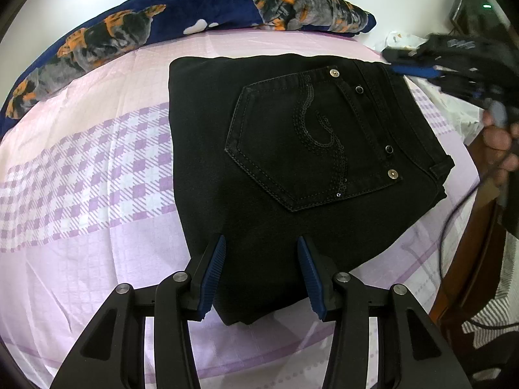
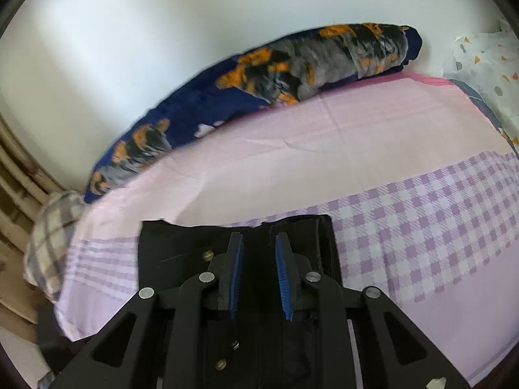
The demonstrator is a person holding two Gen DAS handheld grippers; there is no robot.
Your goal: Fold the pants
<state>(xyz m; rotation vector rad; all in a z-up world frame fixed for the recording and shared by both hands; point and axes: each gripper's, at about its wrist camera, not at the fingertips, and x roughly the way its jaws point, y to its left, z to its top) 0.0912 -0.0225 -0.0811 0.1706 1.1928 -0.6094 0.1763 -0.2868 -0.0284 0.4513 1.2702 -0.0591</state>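
Observation:
Black pants (image 1: 292, 162) lie folded into a compact stack on the bed, back pocket with sequin swirl facing up. My left gripper (image 1: 261, 249) is open, its blue pads over the near edge of the stack, holding nothing. My right gripper (image 2: 259, 243) is open with a narrower gap, over the waistband end of the pants (image 2: 181, 243); no cloth is pinched between its pads. The right gripper also shows blurred in the left wrist view (image 1: 454, 61) at the far right, by the waistband corner.
The bed has a pink and purple checked sheet (image 1: 97, 168). A navy blanket with orange and grey print (image 1: 129, 29) lies rolled along the white wall. A wooden bed edge (image 1: 467, 253) runs at the right. A plaid cloth (image 2: 52, 236) hangs at the bed's left end.

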